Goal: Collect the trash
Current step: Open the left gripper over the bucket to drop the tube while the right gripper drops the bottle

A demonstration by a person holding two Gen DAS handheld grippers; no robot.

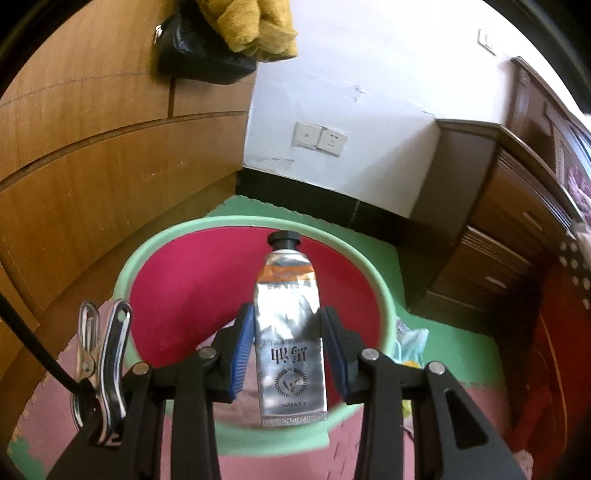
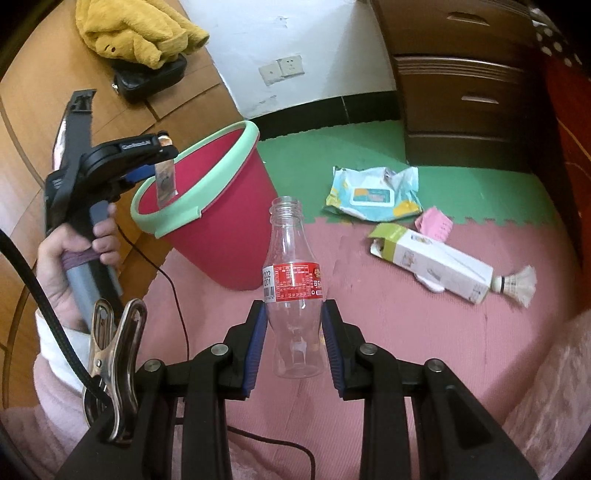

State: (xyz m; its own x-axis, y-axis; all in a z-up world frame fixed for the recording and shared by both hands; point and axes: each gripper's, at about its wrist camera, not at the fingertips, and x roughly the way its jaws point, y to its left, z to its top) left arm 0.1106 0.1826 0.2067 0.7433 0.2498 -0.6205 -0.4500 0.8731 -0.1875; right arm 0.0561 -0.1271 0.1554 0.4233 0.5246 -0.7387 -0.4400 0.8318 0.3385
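Silver tube [image 1: 290, 332] was held clamped in left claw [image 1: 288, 343], directly over red bin [image 1: 192, 280]. Empty bottle [image 2: 293, 295] was clamped in right claw [image 2: 293, 339], bin ahead-left. Step judged: drop-off; release of tube needed next.

The tube [image 1: 290, 332] looks like thin silvery metal or foil, glossy and creased, with a black plastic cap [image 1: 283, 240]. The bottle [image 2: 295, 291] is clear, smooth plastic with a shiny red printed label [image 2: 293, 282]. The bin [image 2: 225, 221] is smooth plastic — red wall, pale green rim. The floor mat [image 2: 424, 339] is matt foam with a fine ribbed texture, pink and green. The wipes pack [image 2: 373, 194] is crinkled, glossy plastic film; the box [image 2: 432, 260] is matt cardboard. The cabinet [image 1: 92, 166] is smooth wood veneer with a slight sheen. The clip [image 2: 114, 365] is polished metal. The yellow cloth [image 2: 136, 31] is soft and fuzzy — the black bag [image 1: 195, 55] glossy, leather-like.
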